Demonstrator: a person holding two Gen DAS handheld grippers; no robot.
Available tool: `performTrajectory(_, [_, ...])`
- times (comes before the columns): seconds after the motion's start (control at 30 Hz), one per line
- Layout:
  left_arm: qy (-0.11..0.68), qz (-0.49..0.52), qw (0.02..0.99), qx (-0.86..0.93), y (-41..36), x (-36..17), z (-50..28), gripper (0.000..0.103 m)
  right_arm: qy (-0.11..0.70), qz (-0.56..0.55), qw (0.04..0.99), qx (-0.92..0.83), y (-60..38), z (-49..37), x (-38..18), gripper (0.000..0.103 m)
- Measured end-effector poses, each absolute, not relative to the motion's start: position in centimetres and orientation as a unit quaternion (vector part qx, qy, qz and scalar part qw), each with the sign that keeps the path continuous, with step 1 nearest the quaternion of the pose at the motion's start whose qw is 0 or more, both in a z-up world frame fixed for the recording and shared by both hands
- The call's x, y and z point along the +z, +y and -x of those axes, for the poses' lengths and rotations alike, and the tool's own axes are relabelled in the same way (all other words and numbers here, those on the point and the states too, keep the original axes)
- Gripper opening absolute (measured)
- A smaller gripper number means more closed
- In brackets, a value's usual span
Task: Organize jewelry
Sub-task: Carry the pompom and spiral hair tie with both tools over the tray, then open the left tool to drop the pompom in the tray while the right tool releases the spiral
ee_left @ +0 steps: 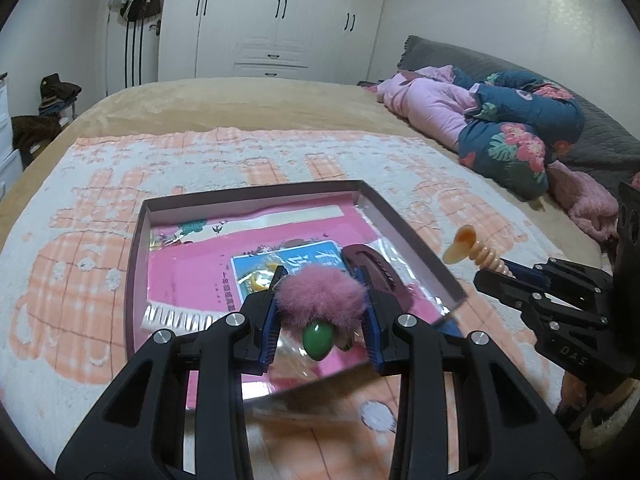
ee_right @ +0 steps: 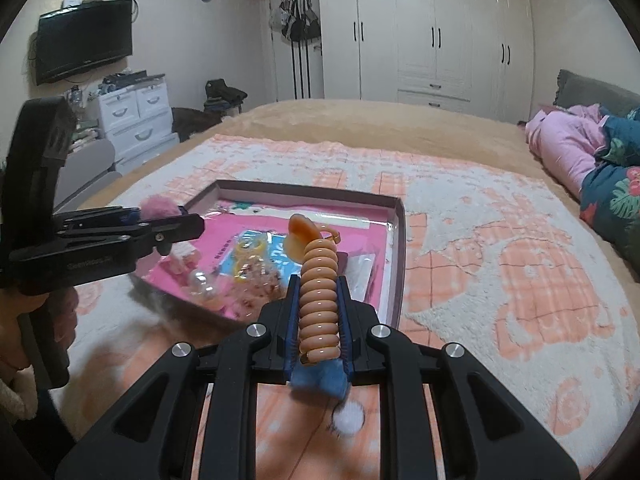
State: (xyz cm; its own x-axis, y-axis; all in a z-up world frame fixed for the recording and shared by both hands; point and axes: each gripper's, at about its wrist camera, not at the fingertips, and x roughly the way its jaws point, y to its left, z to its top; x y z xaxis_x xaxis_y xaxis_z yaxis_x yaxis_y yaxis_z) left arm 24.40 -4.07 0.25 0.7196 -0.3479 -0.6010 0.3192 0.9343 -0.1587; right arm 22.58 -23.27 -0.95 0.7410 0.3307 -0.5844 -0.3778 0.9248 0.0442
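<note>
Box (ee_left: 256,196) on towel (ee_left: 100,216), towel on bed (ee_left: 240,100).

Indoor artificial light, even, medium-bright, slightly cool; source not in view. Strong fisheye bend both views, dark vignette in corners. Glare streaks on glossy white wardrobe doors (ee_right: 436,36) and on clear plastic film in shallow brown-walled cardboard tray (ee_left: 256,196). Near tray edge motion-blurred, esp. left wrist view. Soft shadows only, under tray on peach-and-white fuzzy towel (ee_right: 500,248). Background fairly sharp, some compression noise.
</note>
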Motion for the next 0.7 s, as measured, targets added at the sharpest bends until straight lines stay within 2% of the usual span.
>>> performTrajectory(0.5, [0.366, 0.034, 0.915, -0.164, -3.9, -3.1, -29.8, 0.027, 0.368, 0.048, 0.913, 0.172, -21.8, -30.2, -5.3, 0.017])
performTrajectory(0.63, [0.369, 0.037, 0.916, -0.156, -3.5, -3.6, -29.7, 0.040, 0.381, 0.041, 0.907, 0.173, -21.6, -30.5, -6.0, 0.018])
performTrajectory(0.7, [0.366, 0.035, 0.917, -0.152, -3.4, -3.5, -29.4, 0.046, 0.382, 0.038, 0.907, 0.173, -21.7, -30.2, -5.9, 0.028])
